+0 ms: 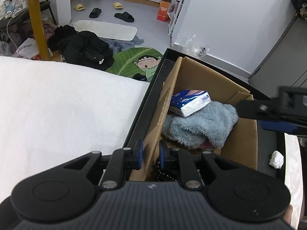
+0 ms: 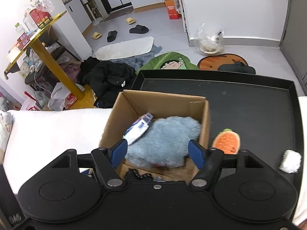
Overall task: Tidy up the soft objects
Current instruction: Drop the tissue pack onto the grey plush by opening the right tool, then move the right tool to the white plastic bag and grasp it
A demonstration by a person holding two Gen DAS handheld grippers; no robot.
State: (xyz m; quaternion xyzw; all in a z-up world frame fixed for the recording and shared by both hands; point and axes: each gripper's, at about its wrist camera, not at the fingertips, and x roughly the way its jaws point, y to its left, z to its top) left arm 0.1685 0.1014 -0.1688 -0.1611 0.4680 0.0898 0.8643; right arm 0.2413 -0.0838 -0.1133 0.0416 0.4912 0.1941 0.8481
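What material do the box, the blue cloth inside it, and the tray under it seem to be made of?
Box: corrugated cardboard, matte brown, with torn, fraying edges. Blue cloth: plush fleece or microfibre, judging by its fuzzy, shaggy pile. Tray: black and smooth with a raised rim, probably plastic or painted metal; the look leaves that open.

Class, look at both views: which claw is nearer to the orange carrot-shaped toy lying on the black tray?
The right claw. It hangs open over the blue fluffy cloth, just beside the carrot toy. The left claw pinches the cardboard box wall on the far side.

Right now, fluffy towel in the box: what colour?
Light blue towel; right wrist view shows it best.
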